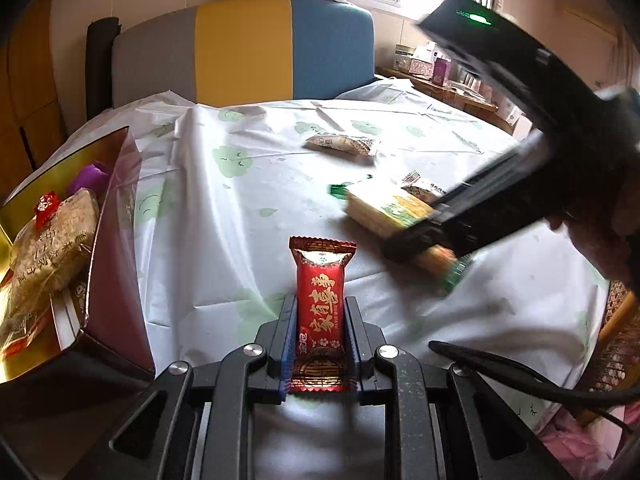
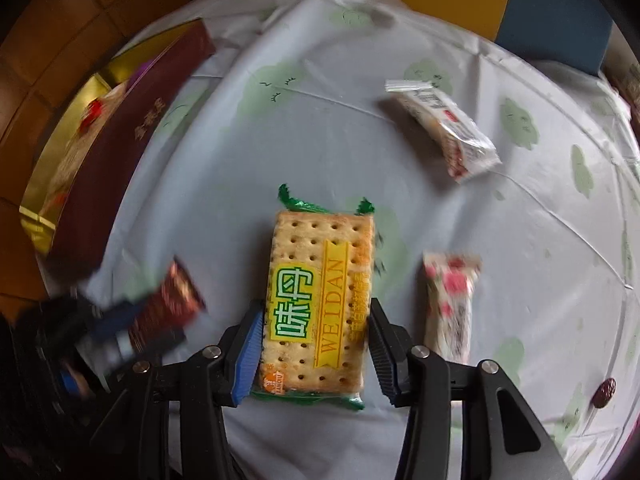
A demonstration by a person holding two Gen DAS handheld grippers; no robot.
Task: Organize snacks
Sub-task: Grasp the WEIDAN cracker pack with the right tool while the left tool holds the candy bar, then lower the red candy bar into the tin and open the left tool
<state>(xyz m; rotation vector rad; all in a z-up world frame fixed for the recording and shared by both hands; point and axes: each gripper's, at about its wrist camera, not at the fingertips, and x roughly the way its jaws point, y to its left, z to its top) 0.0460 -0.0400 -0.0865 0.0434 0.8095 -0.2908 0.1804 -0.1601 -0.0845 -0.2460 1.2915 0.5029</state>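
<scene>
Both grippers loading snacks for transfer to the box.

The left gripper is clamping the red snack bar upright, keeping it clear of the tablecloth; the box is sitting to its left. The right gripper is gripping the cracker pack across its sides, above the cloth.

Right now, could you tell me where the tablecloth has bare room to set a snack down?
The widest bare patch lies between the maroon box and the cracker pack, up toward the white wrapped bar. It is crowded on the cracker pack's other side, where the pink-flowered bar lies close by. The tablecloth is also bare near that corner.
</scene>
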